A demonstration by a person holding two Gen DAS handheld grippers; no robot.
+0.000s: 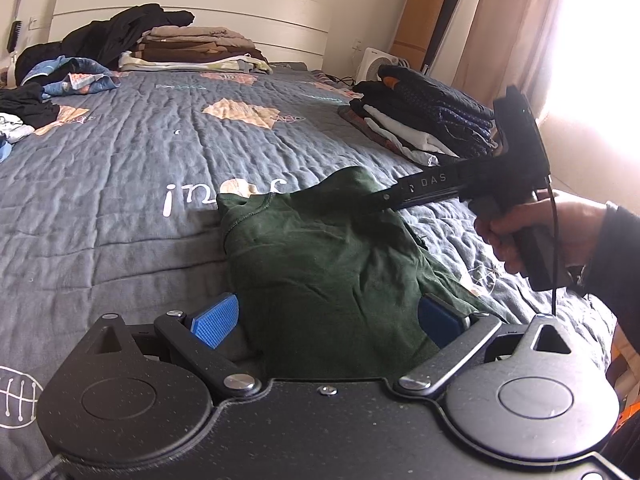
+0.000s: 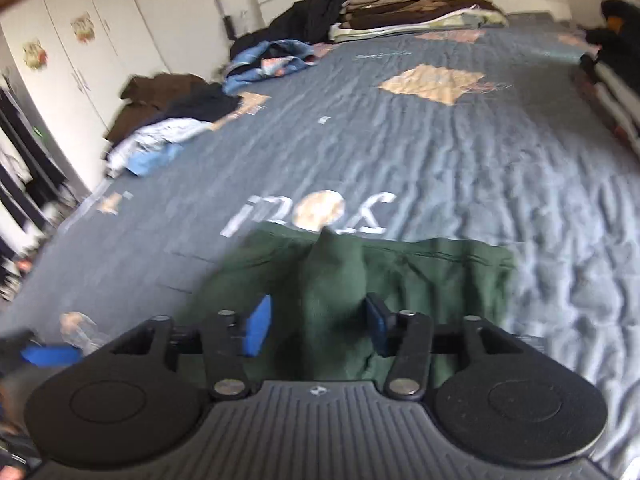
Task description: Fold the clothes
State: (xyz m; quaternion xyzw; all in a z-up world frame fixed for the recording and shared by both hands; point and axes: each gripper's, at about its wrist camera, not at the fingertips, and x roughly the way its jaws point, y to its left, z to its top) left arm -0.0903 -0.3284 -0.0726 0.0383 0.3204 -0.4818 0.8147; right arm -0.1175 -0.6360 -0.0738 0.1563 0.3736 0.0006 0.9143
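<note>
A dark green garment (image 1: 320,260) lies rumpled on the grey-blue quilted bedspread (image 1: 120,160) near its front edge. My left gripper (image 1: 326,320) stands wide open over the garment's near end, with cloth between its blue pads (image 1: 214,320). A hand at the right holds my right gripper (image 1: 360,204), whose tips reach into the garment's far fold. In the blurred right wrist view the green garment (image 2: 440,280) spreads ahead. A raised ridge of it stands between the pads of the right gripper (image 2: 316,330), which is open.
A folded stack (image 1: 424,120) sits at the bed's right edge, and another stack (image 1: 192,48) by the white headboard. Unfolded clothes (image 1: 68,76) are heaped at the far left. A white fan (image 1: 380,66) stands beyond the bed, and a wardrobe (image 2: 80,60) lines the left wall.
</note>
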